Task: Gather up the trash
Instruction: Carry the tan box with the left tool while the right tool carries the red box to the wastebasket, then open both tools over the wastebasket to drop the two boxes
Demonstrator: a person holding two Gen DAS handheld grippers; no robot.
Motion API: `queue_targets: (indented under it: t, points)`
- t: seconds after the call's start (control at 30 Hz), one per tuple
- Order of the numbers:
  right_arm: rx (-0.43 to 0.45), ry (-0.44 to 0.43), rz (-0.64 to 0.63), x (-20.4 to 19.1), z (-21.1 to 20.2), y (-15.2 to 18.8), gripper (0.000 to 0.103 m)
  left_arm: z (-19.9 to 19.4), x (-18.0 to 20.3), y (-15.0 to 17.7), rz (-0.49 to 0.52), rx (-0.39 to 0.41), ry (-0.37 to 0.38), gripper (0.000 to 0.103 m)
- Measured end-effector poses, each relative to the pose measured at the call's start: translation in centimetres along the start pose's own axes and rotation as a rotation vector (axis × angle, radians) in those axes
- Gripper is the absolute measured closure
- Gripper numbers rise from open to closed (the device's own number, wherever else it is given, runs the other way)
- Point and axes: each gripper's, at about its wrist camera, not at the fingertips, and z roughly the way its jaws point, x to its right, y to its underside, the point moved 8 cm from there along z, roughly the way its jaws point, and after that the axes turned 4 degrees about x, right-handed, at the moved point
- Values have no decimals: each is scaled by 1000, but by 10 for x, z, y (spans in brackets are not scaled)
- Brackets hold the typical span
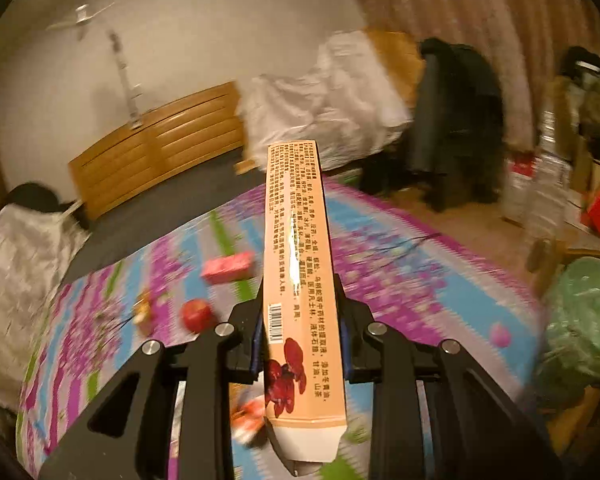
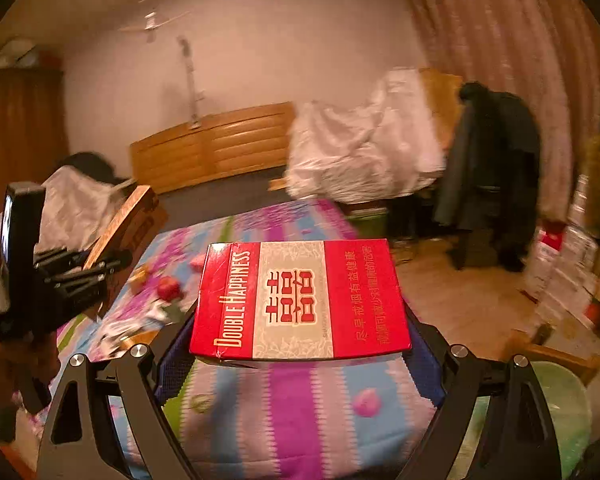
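My left gripper (image 1: pixel 300 304) is shut on a long narrow orange box (image 1: pixel 296 248), held on edge and sticking out forward over the bed. In the right wrist view that same left gripper (image 2: pixel 80 276) shows at the left with the orange box (image 2: pixel 126 224) in it. The right gripper (image 2: pixel 300 320) is shut on a flat red "Double Happiness" carton (image 2: pixel 300 300), its blue pads (image 2: pixel 176 360) pressing the carton's two sides. A pink box (image 1: pixel 228 266), a red apple (image 1: pixel 197 315) and small blurred scraps lie on the bedsheet below. A green bag (image 1: pixel 579 328) sits at the right, beside the bed.
Under both grippers spreads the bed with its purple, blue and green sheet (image 1: pixel 399 264). A wooden headboard (image 1: pixel 152 152) lines the far wall. A white-covered pile (image 1: pixel 323 100), a dark coat on a chair (image 1: pixel 455 120) and stacked bottles and boxes (image 1: pixel 547 176) stand beyond the bed.
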Motion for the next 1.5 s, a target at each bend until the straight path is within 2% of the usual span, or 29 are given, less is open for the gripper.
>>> queue_targets:
  t: [0.3,0.5,0.63,0.73,0.93,1.1,1.3,1.5]
  points:
    - [15,278,130,149,-58,1,14,21,142,-32,147,31,227,77]
    - [3,454,197,237,-102,13,14,30,224,-35,243,39,345,77]
    - [-26,535,226,277,-120,25,14,29,270,-35,293,39,417,77]
    - [-48,579,245,297,-129,35,14,31,308,-33,316,8,519,77]
    - [-100,623,241,322,-135,48,14,29,366,-15,367,-71,733,77]
    - [-151,585,279,329,-129,67,14,24,393,7,336,-171,887,77]
    - [-177,526,335,331,-115,85,14,29,411,29,335,-260,941,77]
    - [-201,474,366,332,-99,96,14,31,426,30,354,-254,935,75]
